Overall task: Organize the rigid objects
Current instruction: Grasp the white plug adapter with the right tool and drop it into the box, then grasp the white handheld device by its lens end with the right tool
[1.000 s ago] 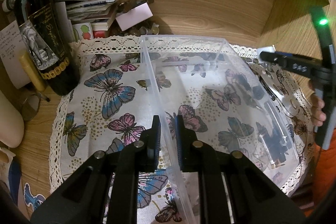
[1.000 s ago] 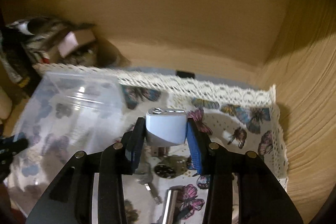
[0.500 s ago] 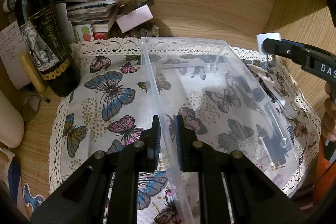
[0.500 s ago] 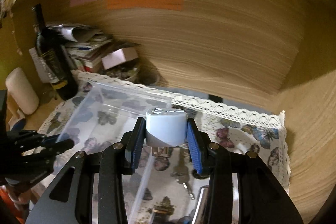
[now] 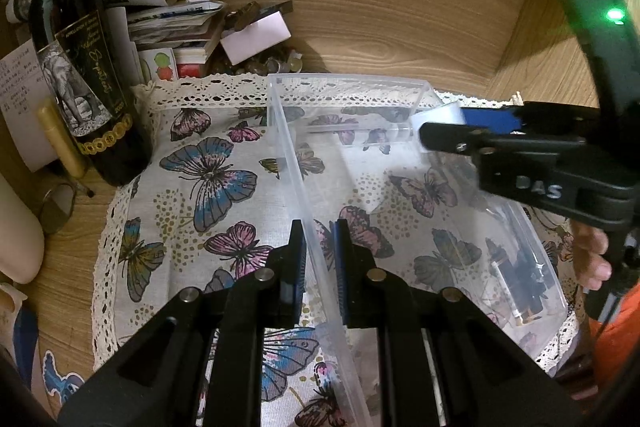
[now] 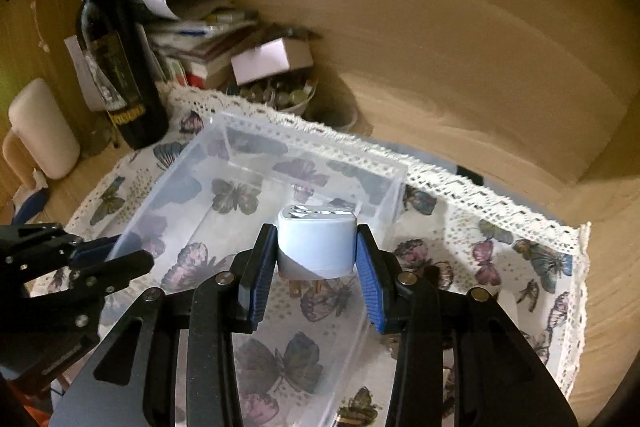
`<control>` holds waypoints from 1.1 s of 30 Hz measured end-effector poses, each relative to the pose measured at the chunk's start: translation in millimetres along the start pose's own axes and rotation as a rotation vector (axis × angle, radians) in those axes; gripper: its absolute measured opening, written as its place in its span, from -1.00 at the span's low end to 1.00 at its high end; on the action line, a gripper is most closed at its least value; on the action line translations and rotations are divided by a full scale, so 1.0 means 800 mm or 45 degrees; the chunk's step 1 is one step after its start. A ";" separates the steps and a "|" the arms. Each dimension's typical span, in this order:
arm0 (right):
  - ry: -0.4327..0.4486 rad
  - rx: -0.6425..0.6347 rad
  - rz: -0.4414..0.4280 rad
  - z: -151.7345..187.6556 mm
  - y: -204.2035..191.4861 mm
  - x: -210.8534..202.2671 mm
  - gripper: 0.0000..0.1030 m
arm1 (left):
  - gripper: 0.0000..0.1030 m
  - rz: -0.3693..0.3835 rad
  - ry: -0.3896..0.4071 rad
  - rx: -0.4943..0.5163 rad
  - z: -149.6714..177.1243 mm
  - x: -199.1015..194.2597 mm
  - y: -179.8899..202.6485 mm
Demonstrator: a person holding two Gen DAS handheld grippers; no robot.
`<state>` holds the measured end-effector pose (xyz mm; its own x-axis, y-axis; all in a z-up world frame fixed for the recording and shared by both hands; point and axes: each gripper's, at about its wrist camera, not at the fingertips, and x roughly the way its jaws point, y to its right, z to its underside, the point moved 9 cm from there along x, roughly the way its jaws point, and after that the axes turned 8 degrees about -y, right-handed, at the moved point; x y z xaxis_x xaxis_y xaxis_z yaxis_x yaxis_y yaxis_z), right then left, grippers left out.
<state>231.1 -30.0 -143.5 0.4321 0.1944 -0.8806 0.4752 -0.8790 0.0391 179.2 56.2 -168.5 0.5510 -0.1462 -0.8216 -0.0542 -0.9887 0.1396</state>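
One charger (image 6: pixel 317 242), one bin (image 5: pixel 352 83), two grippers.

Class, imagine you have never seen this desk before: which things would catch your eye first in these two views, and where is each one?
First, the white plug adapter, gripped between the right gripper's blue-padded fingers above the clear plastic bin in the middle of the butterfly cloth. Next, the left gripper, shut on the bin's near-left wall. Last, the dark wine bottle standing at the far left beside a pile of papers.
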 end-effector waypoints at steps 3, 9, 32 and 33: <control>-0.040 -0.001 -0.008 0.000 -0.002 0.015 -0.30 | -0.73 -0.001 -0.001 0.002 0.001 0.000 0.000; -0.088 -0.019 -0.004 0.000 -0.005 0.031 -0.30 | -0.73 0.007 0.000 -0.004 0.000 0.001 0.000; 0.126 0.105 0.119 0.002 0.053 -0.061 -0.04 | -0.73 0.000 0.008 0.003 0.001 -0.002 0.001; 0.131 0.120 0.123 0.005 0.059 -0.065 -0.03 | -0.73 0.000 0.008 0.002 0.000 -0.002 0.000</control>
<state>228.2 -83.2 -97.9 0.5510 0.1463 -0.8216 0.3559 -0.9317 0.0727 178.1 56.1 -167.1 0.5562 -0.1457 -0.8182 -0.0551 -0.9888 0.1387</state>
